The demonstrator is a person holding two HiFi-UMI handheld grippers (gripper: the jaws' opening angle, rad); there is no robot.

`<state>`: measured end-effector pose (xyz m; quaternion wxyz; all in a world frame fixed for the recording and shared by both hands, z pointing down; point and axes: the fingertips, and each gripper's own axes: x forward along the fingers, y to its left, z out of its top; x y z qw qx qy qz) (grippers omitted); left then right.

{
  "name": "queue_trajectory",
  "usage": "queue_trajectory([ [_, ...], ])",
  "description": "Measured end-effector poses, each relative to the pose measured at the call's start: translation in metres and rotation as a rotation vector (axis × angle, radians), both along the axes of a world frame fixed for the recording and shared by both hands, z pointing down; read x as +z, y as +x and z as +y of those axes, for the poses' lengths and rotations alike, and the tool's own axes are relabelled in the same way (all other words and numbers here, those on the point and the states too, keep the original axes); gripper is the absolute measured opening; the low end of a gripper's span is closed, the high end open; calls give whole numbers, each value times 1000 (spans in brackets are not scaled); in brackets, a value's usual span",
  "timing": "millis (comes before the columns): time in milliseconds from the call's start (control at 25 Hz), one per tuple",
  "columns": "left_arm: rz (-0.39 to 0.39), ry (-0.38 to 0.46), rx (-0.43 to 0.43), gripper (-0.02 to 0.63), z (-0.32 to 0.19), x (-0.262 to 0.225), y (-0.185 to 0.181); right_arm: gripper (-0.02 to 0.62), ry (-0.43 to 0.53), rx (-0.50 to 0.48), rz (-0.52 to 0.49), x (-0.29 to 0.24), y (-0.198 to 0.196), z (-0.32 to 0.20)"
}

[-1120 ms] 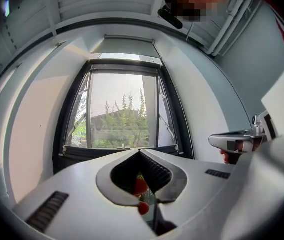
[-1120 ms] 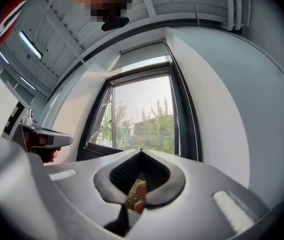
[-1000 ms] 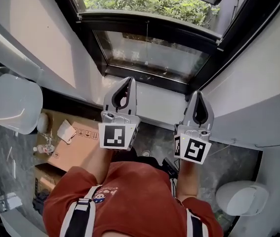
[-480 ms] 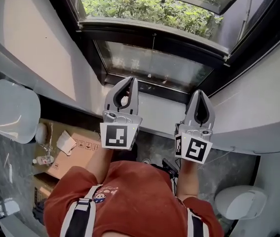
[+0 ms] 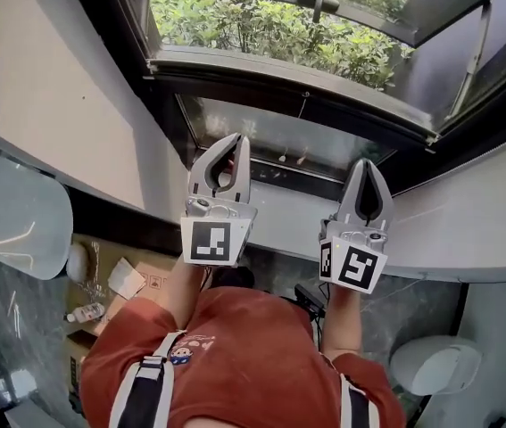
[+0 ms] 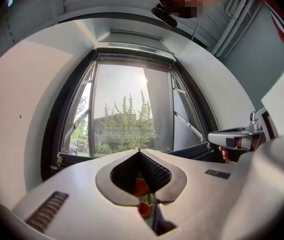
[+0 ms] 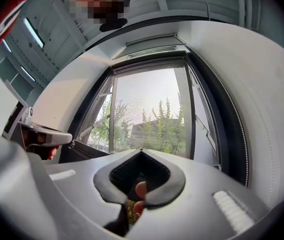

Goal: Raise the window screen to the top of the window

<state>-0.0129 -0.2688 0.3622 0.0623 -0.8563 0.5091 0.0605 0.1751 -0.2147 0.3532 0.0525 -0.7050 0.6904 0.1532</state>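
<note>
Before the window (image 5: 279, 69), left claw (image 5: 239, 139) and right claw (image 5: 365, 162) sit closed, empty.

Black window frame (image 5: 165, 127), green shrubs (image 5: 253, 25), red shirt (image 5: 244, 355), grey left tongs (image 5: 235, 141) and right tongs (image 5: 366, 164) with black-and-white marker cubes (image 5: 210, 241).

Floor (image 5: 409, 306) beneath me: dark grey, stone-patterned.
1. Flat cardboard box (image 5: 159, 279), at my left, lying on the floor.
   - On it: one crumpled white paper (image 5: 128, 277).
   - At its edge: one small clear bottle (image 5: 86, 312), on its side.
2. White rounded object (image 5: 435, 364), at my right, on the floor.
</note>
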Motion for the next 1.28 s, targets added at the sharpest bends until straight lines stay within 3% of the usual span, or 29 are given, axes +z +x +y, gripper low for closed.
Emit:
queue_trajectory([
  [360, -12, 14, 44, 6, -43, -5, -10, 9, -9, 55, 26, -5, -9, -34],
  [920, -41, 37, 32, 6, -62, -11, 17, 9, 6, 48, 32, -8, 23, -53],
  [1160, -127, 53, 40, 7, -69, -3, 26, 11, -25, 51, 99, -1, 27, -62],
  [1280, -207, 88, 39, 24, -73, 1, 28, 12, -51, 30, 155, 5, 24, -67],
])
